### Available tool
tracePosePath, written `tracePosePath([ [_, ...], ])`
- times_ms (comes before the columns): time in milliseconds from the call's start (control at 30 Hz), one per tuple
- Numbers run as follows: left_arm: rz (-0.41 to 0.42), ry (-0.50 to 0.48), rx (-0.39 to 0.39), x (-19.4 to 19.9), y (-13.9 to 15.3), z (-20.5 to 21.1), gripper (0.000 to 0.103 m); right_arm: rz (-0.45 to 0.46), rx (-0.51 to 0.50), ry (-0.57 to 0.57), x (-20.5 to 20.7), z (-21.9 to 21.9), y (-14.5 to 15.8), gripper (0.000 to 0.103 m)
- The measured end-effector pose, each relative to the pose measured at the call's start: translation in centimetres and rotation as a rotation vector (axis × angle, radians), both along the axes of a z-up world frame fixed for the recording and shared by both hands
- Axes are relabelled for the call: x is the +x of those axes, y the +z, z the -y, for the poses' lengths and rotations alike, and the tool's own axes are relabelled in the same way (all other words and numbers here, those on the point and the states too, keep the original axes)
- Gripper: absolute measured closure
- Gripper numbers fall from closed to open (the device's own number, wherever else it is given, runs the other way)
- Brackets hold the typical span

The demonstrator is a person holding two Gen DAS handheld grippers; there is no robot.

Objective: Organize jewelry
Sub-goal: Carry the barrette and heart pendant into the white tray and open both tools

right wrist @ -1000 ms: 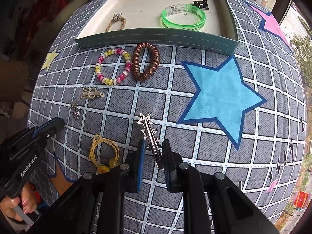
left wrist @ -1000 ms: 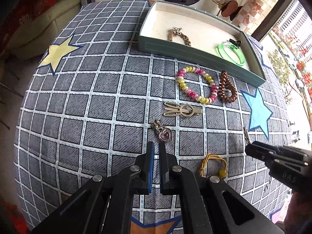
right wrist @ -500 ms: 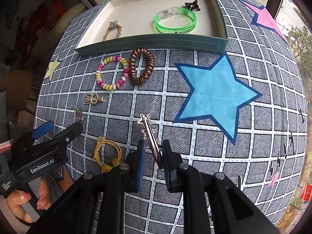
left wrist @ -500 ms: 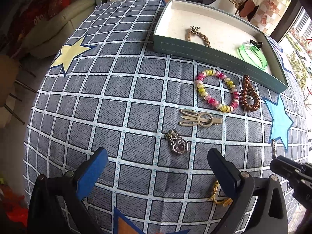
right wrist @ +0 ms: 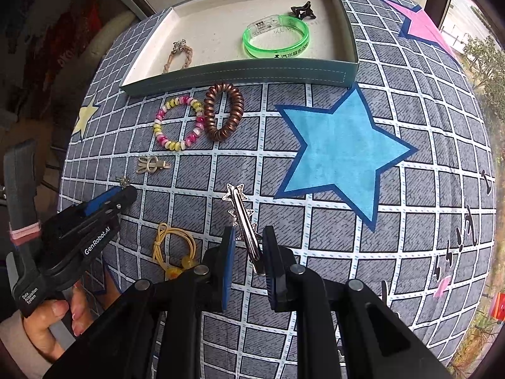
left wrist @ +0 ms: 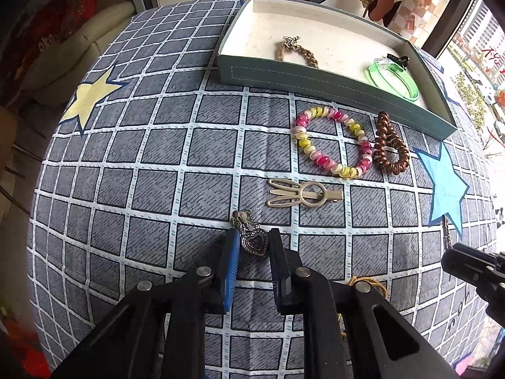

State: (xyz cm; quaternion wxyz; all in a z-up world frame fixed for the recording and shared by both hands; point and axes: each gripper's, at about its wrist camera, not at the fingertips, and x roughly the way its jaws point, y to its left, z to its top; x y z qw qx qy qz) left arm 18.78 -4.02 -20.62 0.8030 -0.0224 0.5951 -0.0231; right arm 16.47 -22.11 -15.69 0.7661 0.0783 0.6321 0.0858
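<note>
A silver heart pendant (left wrist: 254,242) lies on the checked cloth, and my left gripper (left wrist: 253,232) stands over it. Its jaws are closing, with the pendant between the pads and touching both. In the right wrist view the left gripper (right wrist: 126,191) shows at the left, held by a hand. My right gripper (right wrist: 249,230) is shut on the lower end of a silver star hair clip (right wrist: 240,208), which points away along the cloth. A teal box (left wrist: 315,82) at the far side holds a braided bracelet (left wrist: 296,50), a green wristband (left wrist: 394,79) and a small black claw clip (right wrist: 303,11).
On the cloth before the box lie a pink and yellow beaded bracelet (left wrist: 331,142), a brown spiral hair tie (left wrist: 389,148) and a beige rabbit clip (left wrist: 303,193). A yellow hair tie (right wrist: 173,249) lies between the grippers. A blue star (right wrist: 341,151) is printed at the right.
The left jaws went from shut to wide open, then closed in around the heart pendant as the gripper came down to it. The right gripper kept still with the star clip.
</note>
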Motion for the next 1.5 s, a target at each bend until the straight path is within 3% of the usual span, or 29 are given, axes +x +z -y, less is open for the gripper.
tracePosePath([
  [267,0.037,-0.035,-0.053,-0.7,3.5,-2.1,0.072,0.015,0.047,-0.024,0.4,0.8,0.9,0.084],
  [533,0.102,-0.058,-0.087,3.4,6.2,-0.4,0.072,0.052,0.076,-0.046,2.3,1.4,3.0,0.084],
  [667,0.142,-0.093,-0.09,4.0,9.5,-1.0,0.072,0.083,0.085,-0.055,4.1,1.8,4.3,0.084],
  [1000,0.2,-0.088,-0.117,9.1,11.5,-0.5,0.072,0.146,0.088,-0.062,10.1,2.9,6.5,0.084],
  [1067,0.208,-0.077,-0.127,8.6,12.9,-2.1,0.072,0.148,0.088,-0.062,11.3,3.2,6.5,0.084],
  [1500,0.182,-0.08,-0.097,14.6,9.9,1.1,0.072,0.144,0.067,-0.042,18.7,3.0,4.5,0.084],
])
